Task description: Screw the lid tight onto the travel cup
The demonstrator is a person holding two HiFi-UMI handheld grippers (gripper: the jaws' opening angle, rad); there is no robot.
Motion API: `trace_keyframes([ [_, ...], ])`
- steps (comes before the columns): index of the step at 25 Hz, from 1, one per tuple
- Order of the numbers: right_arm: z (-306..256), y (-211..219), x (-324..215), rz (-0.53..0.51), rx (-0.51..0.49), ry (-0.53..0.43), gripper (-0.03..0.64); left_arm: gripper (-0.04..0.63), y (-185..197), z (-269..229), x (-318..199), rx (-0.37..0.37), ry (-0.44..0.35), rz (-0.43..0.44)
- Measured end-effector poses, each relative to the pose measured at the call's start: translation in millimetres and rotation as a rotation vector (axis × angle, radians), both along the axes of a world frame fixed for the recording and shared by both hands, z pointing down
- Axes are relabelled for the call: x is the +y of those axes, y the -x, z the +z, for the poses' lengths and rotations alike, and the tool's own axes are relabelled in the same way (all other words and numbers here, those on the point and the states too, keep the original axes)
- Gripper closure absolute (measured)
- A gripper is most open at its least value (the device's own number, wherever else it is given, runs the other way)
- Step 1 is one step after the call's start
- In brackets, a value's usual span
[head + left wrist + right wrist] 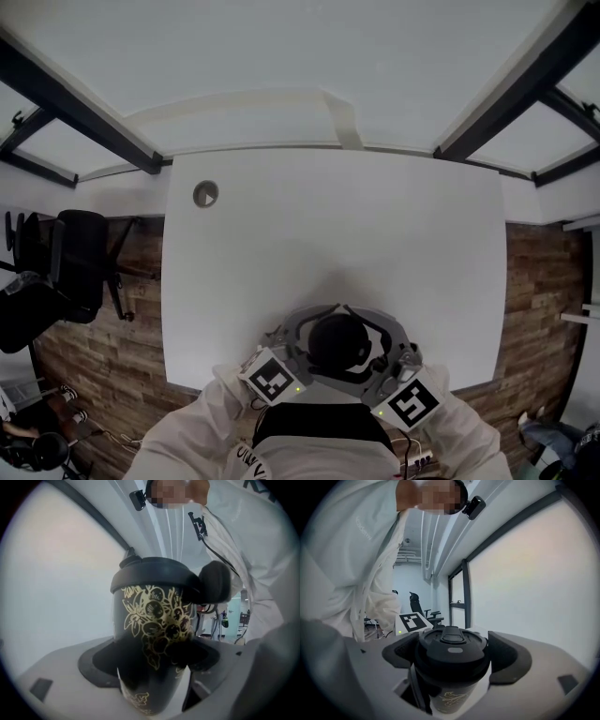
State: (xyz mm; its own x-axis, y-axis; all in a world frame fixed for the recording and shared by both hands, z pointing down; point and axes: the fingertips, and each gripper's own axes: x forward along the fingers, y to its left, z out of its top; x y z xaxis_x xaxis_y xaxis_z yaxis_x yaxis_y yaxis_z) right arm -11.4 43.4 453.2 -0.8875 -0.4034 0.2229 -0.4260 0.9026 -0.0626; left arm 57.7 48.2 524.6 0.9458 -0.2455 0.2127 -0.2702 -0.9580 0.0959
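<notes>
1. Travel cup [152, 634]: black with a gold flower print, upright, held up close to the person's chest over the near edge of the table [328, 234].
2. Lid [451, 644]: black, sits on top of the cup; its flip tab faces up.
3. Left gripper [152, 663]: jaws clamped on the cup's body, below the lid.
4. Right gripper [452, 660]: jaws closed round the lid, one dark pad at each side of its rim. In the left gripper view one of these pads presses the lid's right edge.
5. Around: both marker cubes and the person's white sleeves [187, 431] crowd the cup on the near side. The table's far side carries only a round grommet [205, 195] at its far left corner.
6. Count: one cup, one lid, two grippers, one grommet, one office chair [80, 262].
7. Edges and room: the tabletop is open to the far, left and right of the cup. The chair stands left of the table on the wood floor [103, 356], well apart from the cup.
</notes>
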Motion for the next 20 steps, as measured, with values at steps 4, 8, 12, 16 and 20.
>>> trace_keyframes([
  [4, 1, 1, 3, -0.021, 0.025, -0.008, 0.184, 0.189, 0, -2, 1, -0.018, 0.000, -0.018],
  [8, 3, 3, 7, -0.043, 0.055, -0.008, 0.183, 0.189, 3, 4, 4, -0.053, 0.003, -0.017],
  [12, 0, 15, 11, -0.088, 0.091, -0.093, 0.183, 0.189, 14, 11, 8, -0.129, -0.032, -0.041],
  [16, 2, 7, 4, -0.050, 0.078, -0.016, 0.183, 0.190, 36, -2, 6, -0.147, -0.014, -0.097],
  [20, 3, 6, 3, -0.035, 0.102, 0.001, 0.183, 0.192, 37, 2, 10, -0.132, 0.003, -0.124],
])
